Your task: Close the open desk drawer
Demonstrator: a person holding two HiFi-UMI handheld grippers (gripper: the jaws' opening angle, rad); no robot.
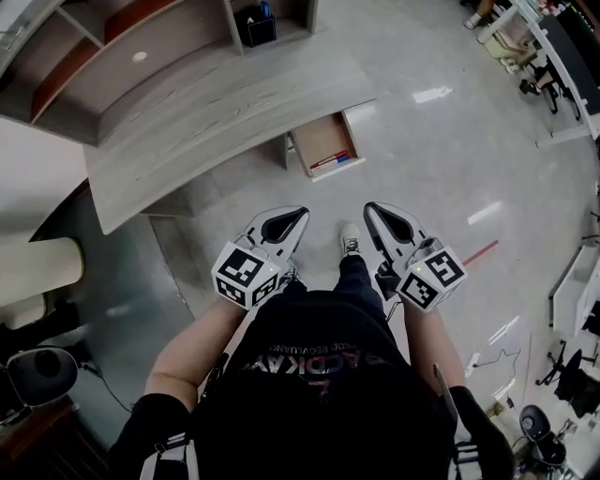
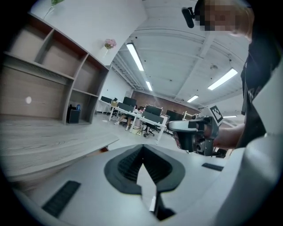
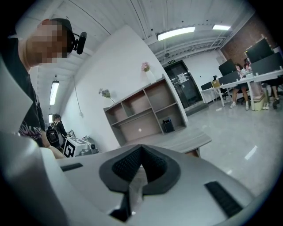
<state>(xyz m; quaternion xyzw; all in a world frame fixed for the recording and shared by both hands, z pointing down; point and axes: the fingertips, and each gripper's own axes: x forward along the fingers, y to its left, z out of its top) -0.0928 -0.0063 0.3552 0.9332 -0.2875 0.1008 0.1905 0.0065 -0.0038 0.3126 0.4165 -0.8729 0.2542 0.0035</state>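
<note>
The open drawer (image 1: 326, 142) sticks out from under the right end of the curved grey desk (image 1: 187, 112); a red pen and a blue pen (image 1: 330, 160) lie at its front. My left gripper (image 1: 300, 214) and right gripper (image 1: 369, 209) are held side by side in front of my body, well short of the drawer and pointing towards it. Both are shut with nothing between their jaws. In the left gripper view the left gripper (image 2: 142, 149) points past the desk top (image 2: 48, 141), and the right gripper (image 2: 194, 132) shows beside it. The right gripper view has the right gripper (image 3: 140, 151) closed, with the desk end (image 3: 188, 140) ahead.
A wooden shelf unit (image 1: 112, 37) stands behind the desk with a black box (image 1: 255, 25) in it. My shoe (image 1: 350, 239) is on the pale glossy floor (image 1: 441, 141). An office chair (image 1: 42, 375) stands at the lower left. Office desks and chairs (image 1: 548, 52) fill the far right.
</note>
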